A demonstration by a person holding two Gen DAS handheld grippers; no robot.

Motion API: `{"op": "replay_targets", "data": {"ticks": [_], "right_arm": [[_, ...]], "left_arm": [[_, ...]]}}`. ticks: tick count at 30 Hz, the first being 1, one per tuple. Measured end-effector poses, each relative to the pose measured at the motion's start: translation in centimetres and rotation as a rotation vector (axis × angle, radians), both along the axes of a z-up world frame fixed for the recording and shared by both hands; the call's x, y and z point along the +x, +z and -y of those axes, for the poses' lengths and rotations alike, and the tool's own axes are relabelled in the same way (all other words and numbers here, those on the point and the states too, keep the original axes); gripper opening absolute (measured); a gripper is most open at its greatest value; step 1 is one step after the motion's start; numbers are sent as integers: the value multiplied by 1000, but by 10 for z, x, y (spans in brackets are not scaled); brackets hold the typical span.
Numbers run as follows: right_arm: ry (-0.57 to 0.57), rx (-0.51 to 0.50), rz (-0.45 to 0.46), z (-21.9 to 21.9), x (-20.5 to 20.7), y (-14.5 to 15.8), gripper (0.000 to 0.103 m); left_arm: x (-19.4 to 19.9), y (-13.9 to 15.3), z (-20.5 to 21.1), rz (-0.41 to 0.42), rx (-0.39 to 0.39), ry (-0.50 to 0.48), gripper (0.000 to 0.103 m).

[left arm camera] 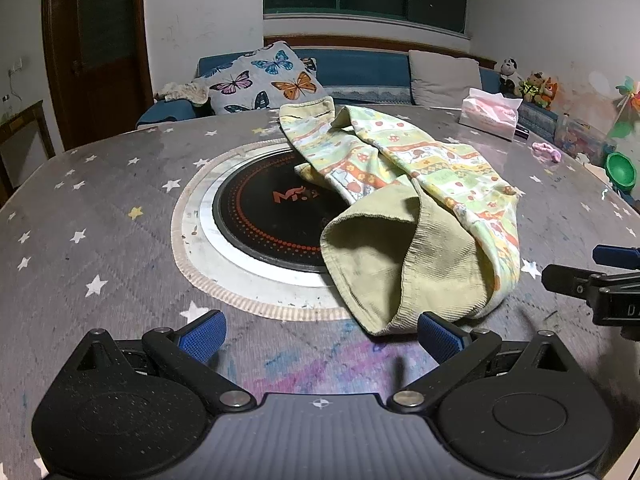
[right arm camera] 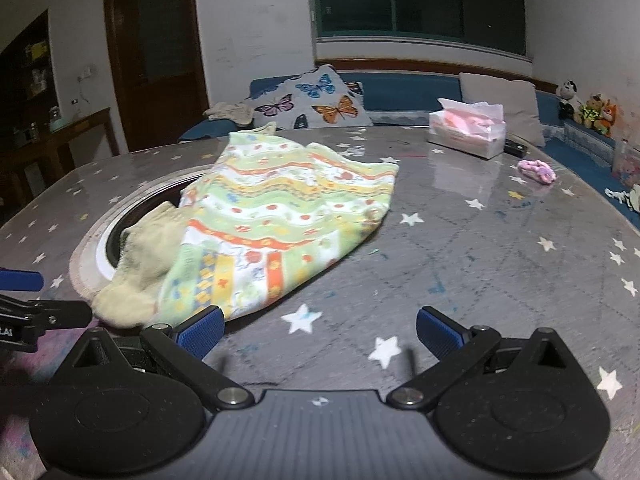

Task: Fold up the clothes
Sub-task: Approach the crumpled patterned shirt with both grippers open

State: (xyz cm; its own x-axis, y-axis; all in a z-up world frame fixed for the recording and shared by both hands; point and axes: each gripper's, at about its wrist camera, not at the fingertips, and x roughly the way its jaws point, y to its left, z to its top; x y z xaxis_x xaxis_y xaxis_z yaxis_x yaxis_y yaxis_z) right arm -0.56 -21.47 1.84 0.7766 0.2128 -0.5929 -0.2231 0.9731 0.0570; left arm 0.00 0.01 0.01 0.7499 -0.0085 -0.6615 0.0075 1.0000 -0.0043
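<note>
Left wrist view: the left tool (left arm camera: pixel 320 338) hangs over the near edge of a round surface (left arm camera: pixel 100 208) covered in grey star-print cloth, its blue ribbed pads spread fully wide with nothing between them. A crumpled child's garment (left arm camera: pixel 420 208), soft knit with a striped cartoon print and plain olive ribbed cuffs, lies just ahead, draped partly over a glossy black round cooktop (left arm camera: pixel 256 216) set in a pale ring. One cuff lies just beside the right-hand pad; whether they touch is unclear. Bare cloth stretches open to the left. The right tool's black frame juts in at the right edge.

Right wrist view: the right tool (right arm camera: pixel 320 332) is likewise wide apart and empty, above bare starred cloth with clear room ahead and right. The garment lies ahead-left, its hem beside the left-hand pad. Clearer here are a pink tissue box (right arm camera: pixel 468 132) and a pink hair tie (right arm camera: pixel 538 170) toward the far rim.
</note>
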Motion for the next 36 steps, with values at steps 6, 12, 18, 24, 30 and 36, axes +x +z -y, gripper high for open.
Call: {"op": "replay_targets", "data": {"ticks": [6,12,18,24,30,36], "right_arm": [[7,-3,4,-8,-13,4,103],[35,14,3,-6,-14,5,103],[40,15,-1,-9,-14,4,103],[42,18,-4,-10,-11,4,103],[43,20,-9,-11,-5,4,103],[48,21,-12,-12,3,6,103]], "left_arm": [[-1,3,-3,2,1,-2,103],[-7,-2,6,3,4,-9,103],[-7,-2,4,-8,5,-14,103],[-3,0,3,-11,7,-15,103],[3,4,2,-4,11,-16,103],[10,10,0,6,13,-19,103]]}}
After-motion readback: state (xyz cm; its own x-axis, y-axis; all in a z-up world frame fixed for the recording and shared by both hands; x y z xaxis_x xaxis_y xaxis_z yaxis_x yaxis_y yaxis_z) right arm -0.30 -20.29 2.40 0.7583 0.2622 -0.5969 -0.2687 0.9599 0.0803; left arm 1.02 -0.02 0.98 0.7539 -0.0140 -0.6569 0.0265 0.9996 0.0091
